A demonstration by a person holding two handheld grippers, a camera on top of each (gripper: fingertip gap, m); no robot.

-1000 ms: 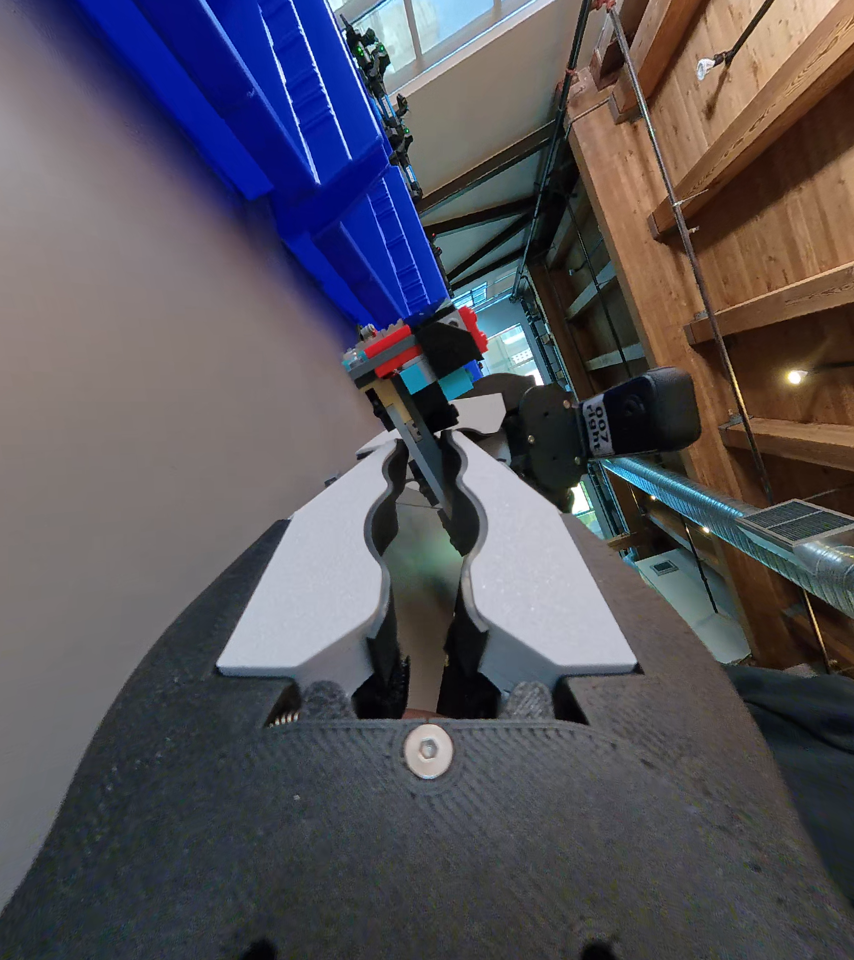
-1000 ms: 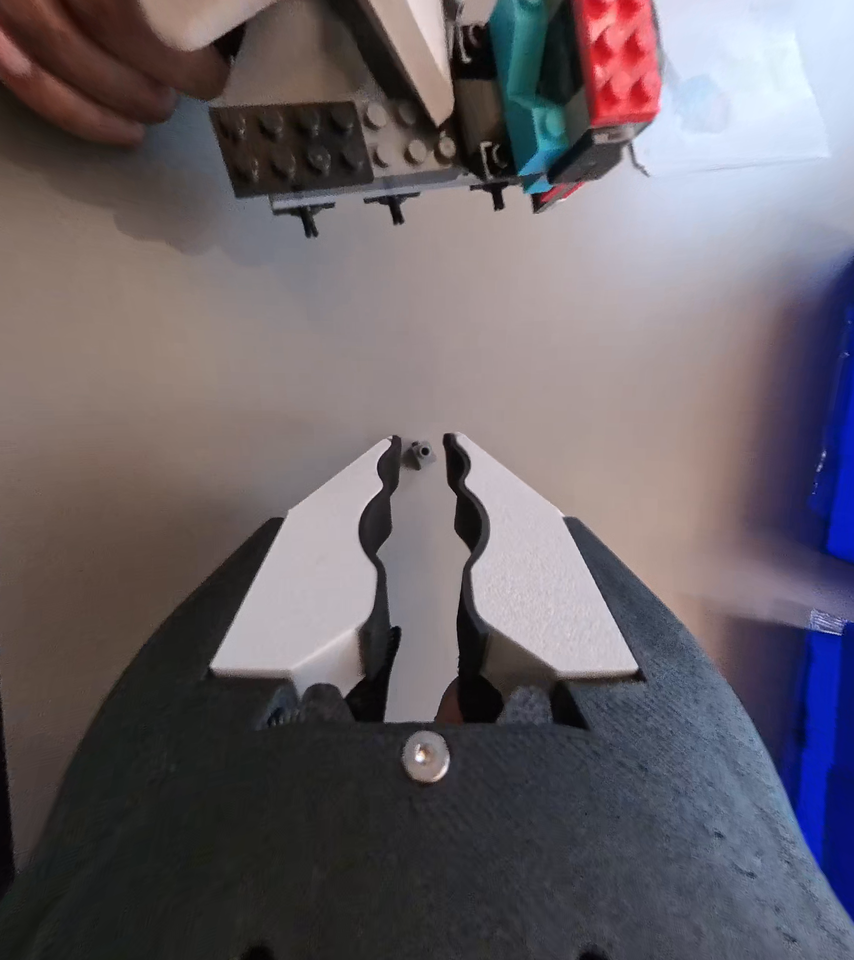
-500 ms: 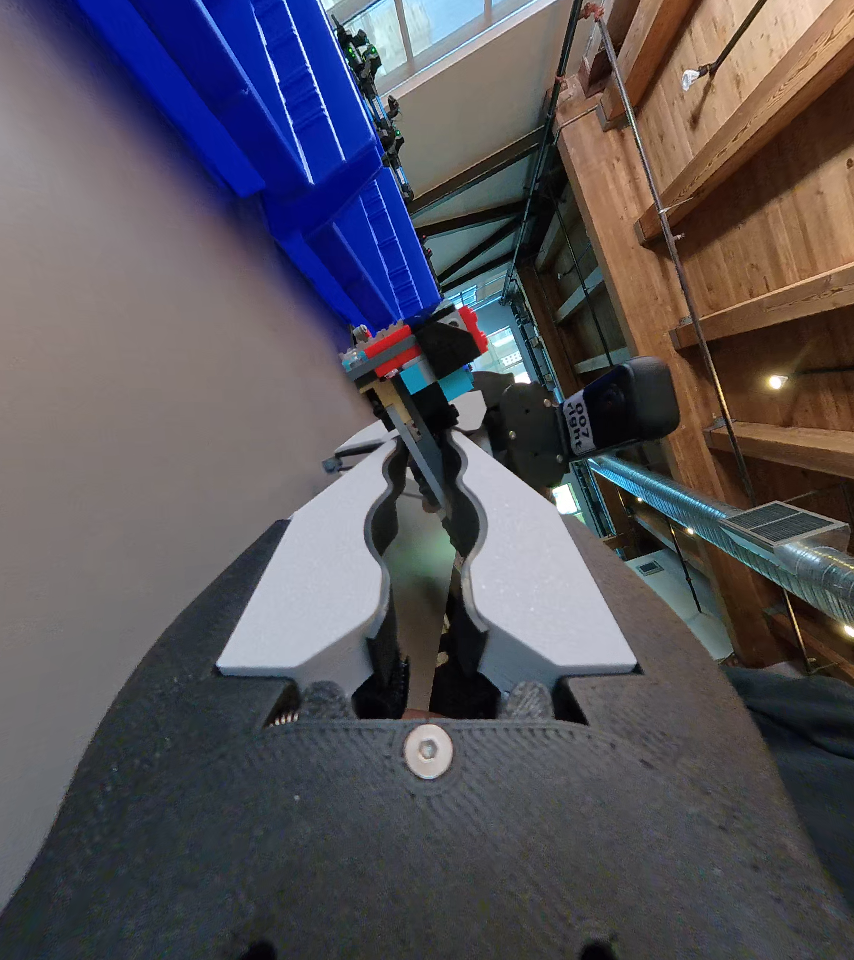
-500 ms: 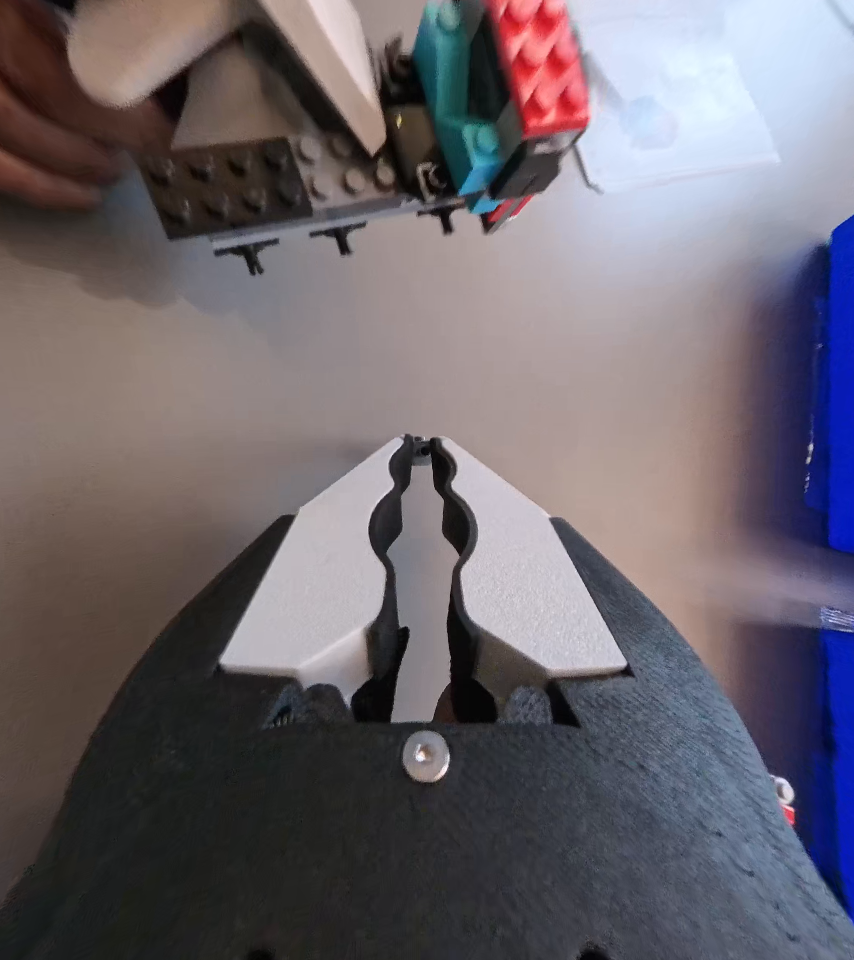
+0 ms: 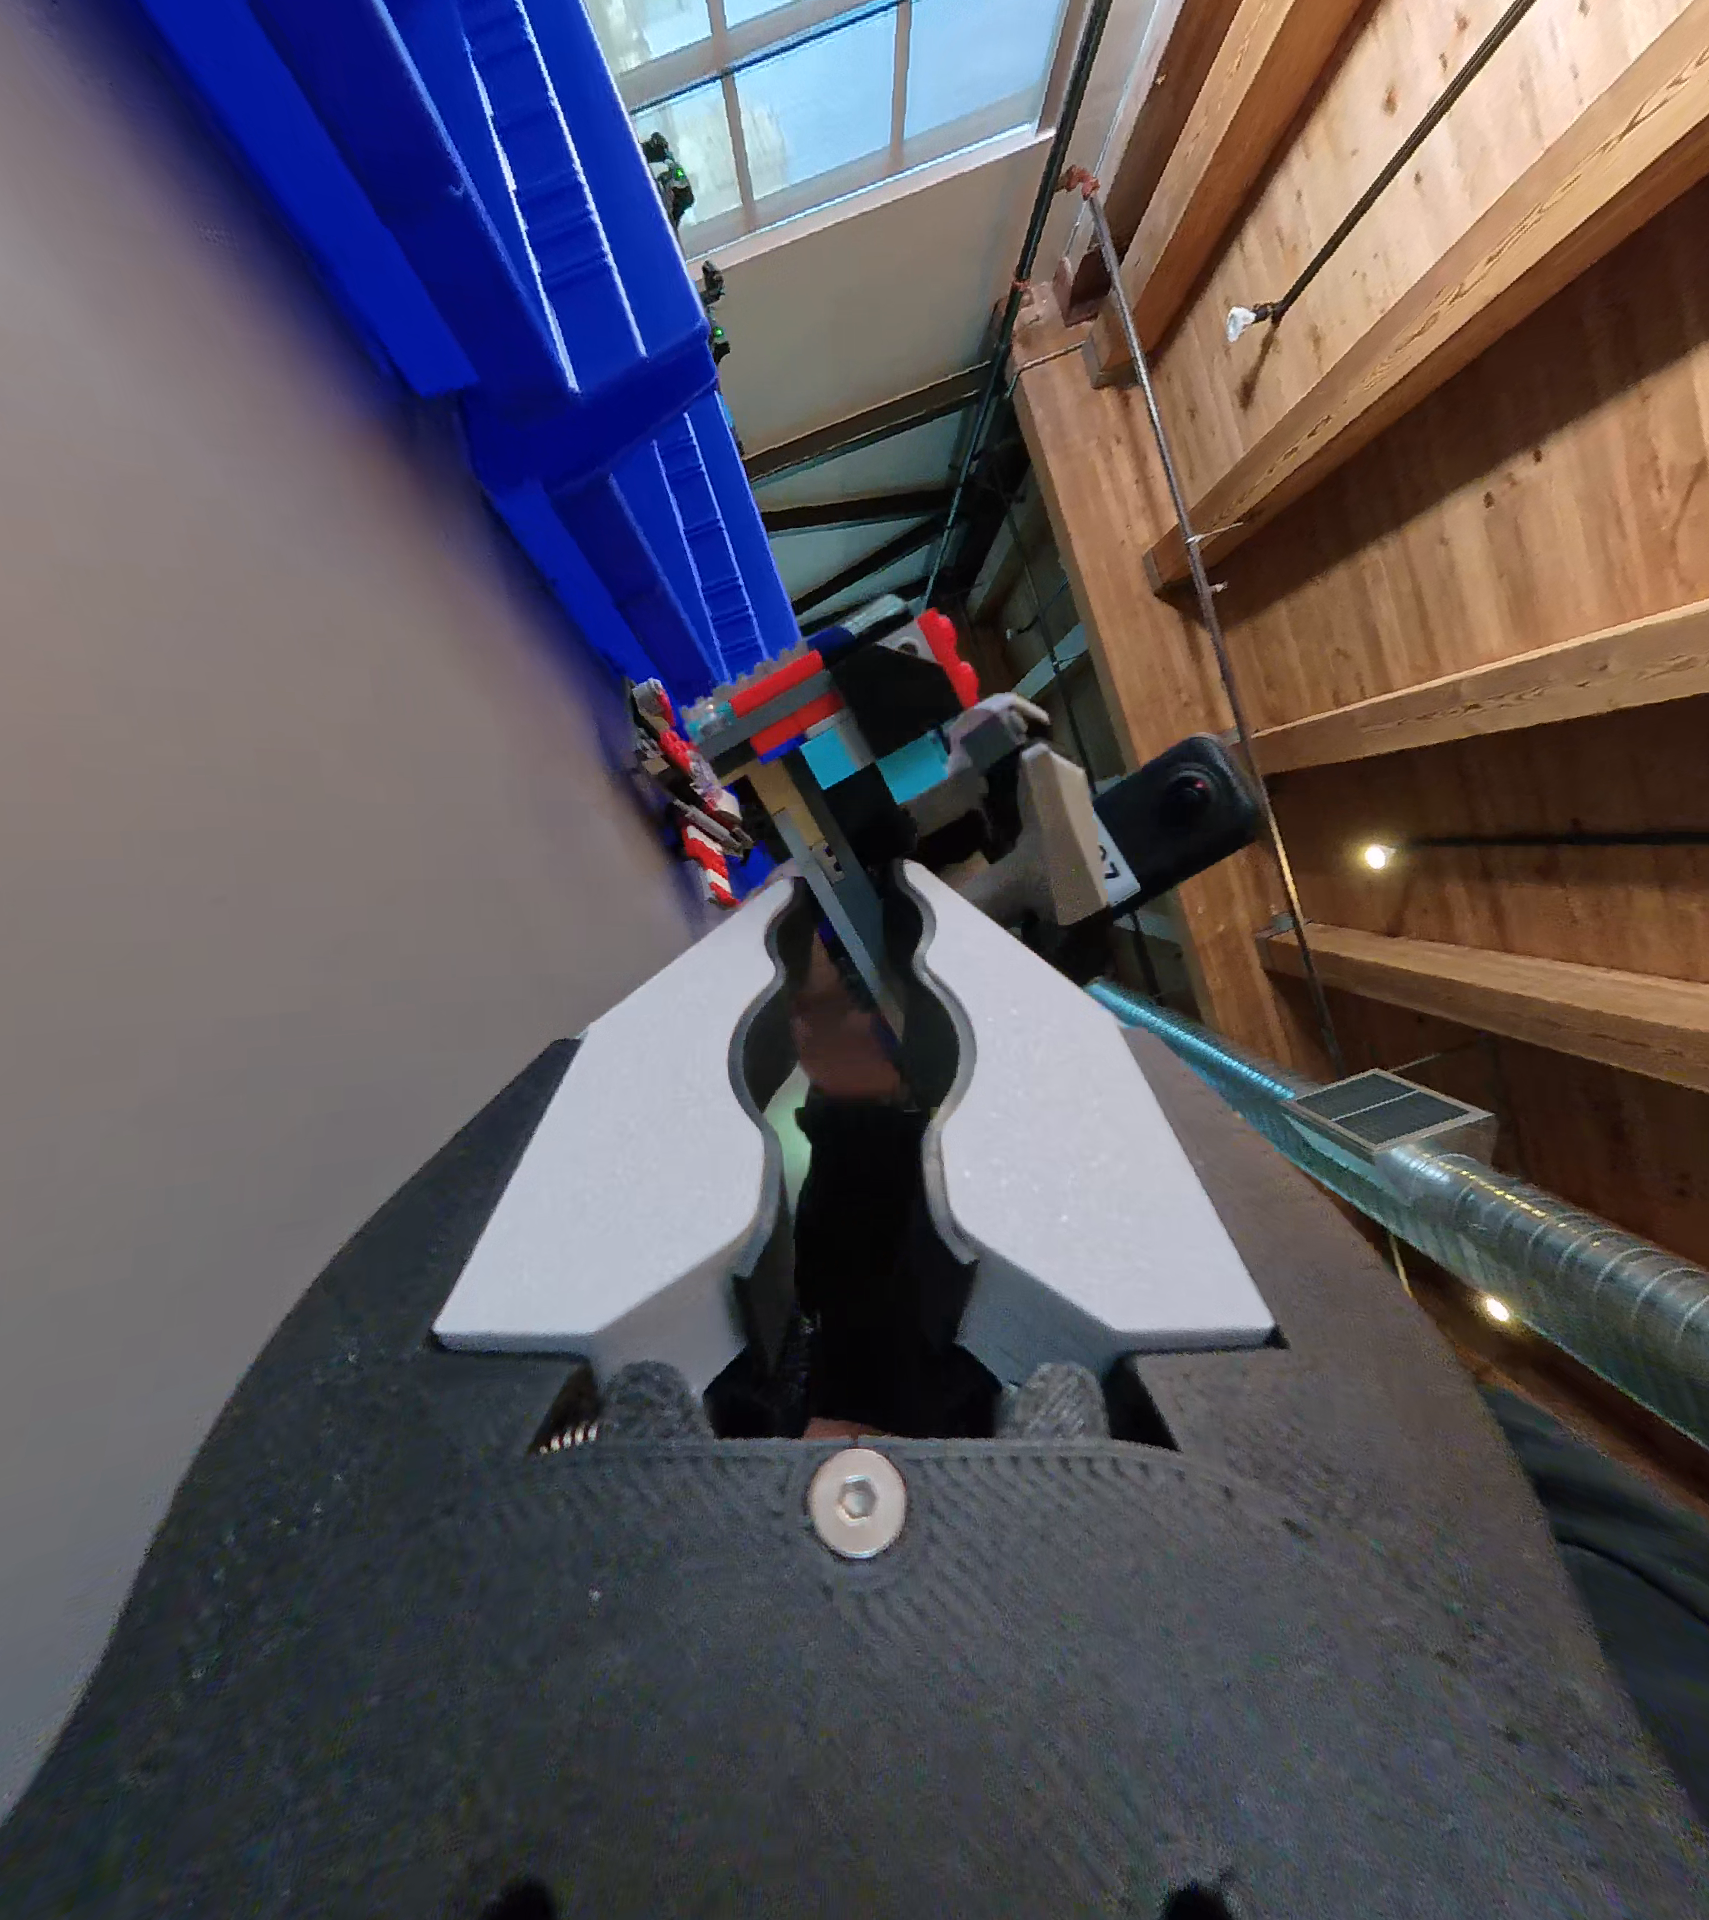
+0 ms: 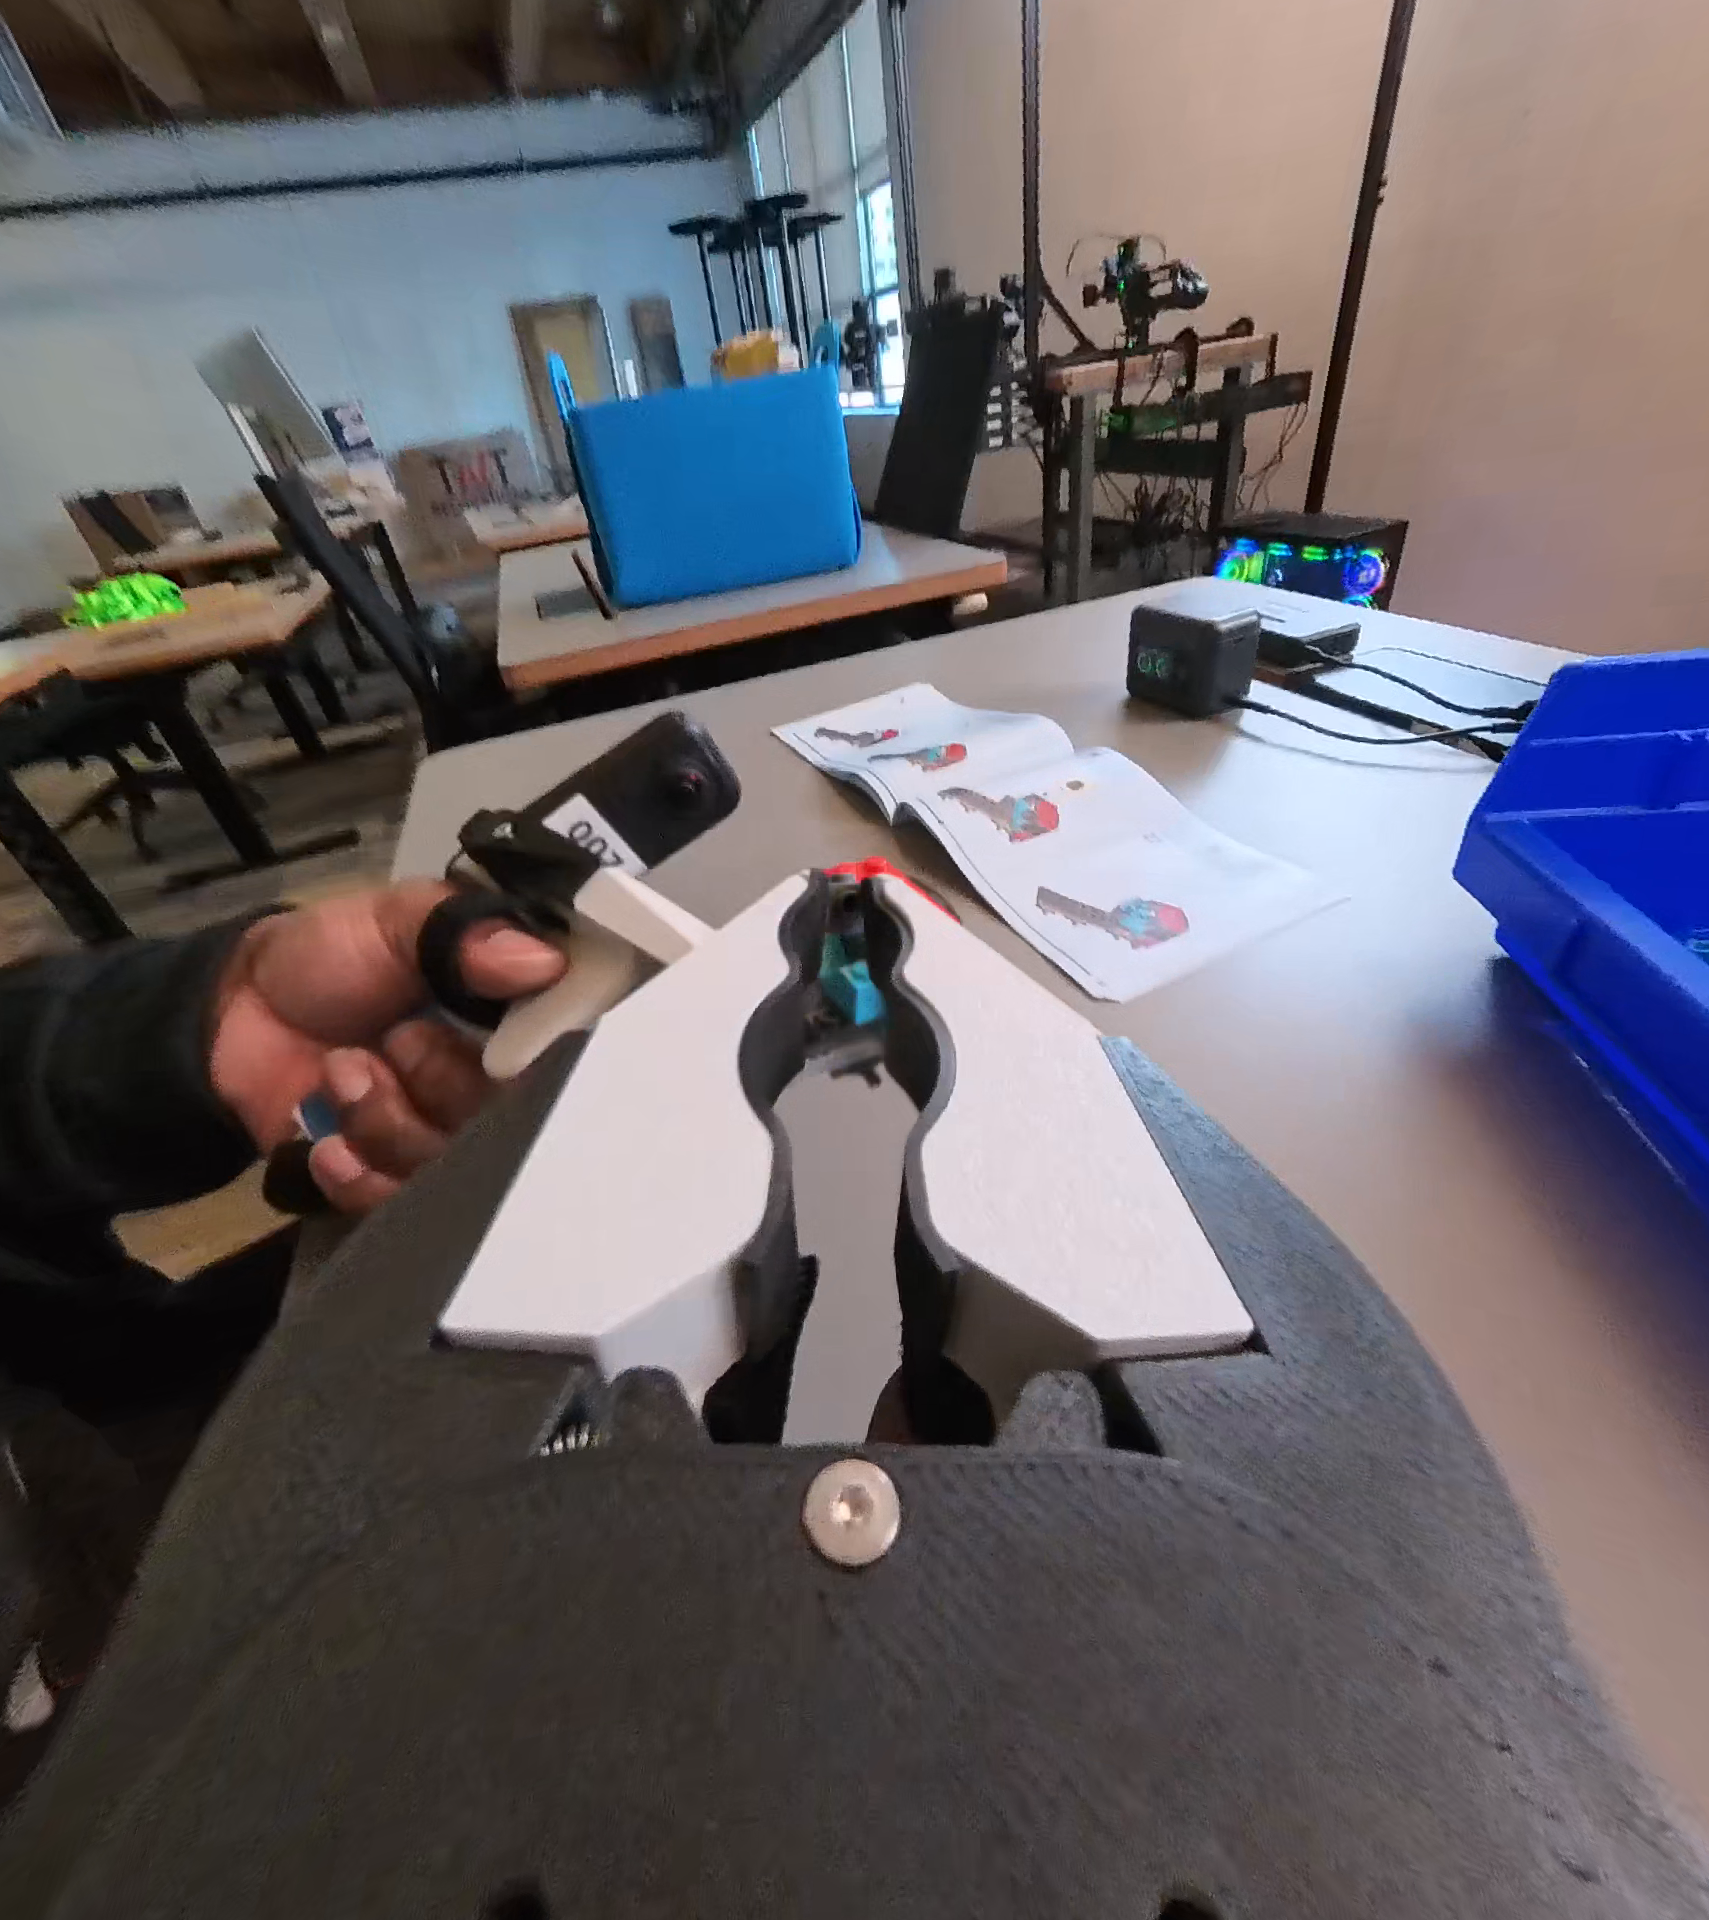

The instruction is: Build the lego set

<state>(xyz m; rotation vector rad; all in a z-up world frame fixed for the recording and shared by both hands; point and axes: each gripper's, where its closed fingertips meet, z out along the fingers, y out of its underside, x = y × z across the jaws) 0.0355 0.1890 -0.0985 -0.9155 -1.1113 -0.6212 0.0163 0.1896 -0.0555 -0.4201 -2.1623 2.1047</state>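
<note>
My left gripper [image 5: 850, 883] is shut on the thin grey plate of the lego model [image 5: 829, 717], a build of red, teal, black and grey bricks held off the table. My right gripper [image 6: 845, 891] is shut on a small grey piece [image 6: 837, 902] and holds its tips right against the model [image 6: 850, 987], whose teal and red parts show through the finger gap. In the left wrist view the right gripper [image 5: 1037, 831] sits just behind the model. A hand [image 6: 362, 1029] holds the left gripper's handle at the left.
An open instruction booklet [image 6: 1037, 831] lies on the grey table [image 6: 1349, 1039] beyond the grippers. A blue parts bin [image 6: 1660, 831] stands at the right, with more blue bins [image 5: 538, 312] along the table. A black cube device [image 6: 1193, 660] with cables sits at the back. My hands' fingertips stand some 5 centimetres from each other.
My right gripper shut on the small grey piece on the table, lifted it and swung up to the model. The left gripper tilted the model slightly.
</note>
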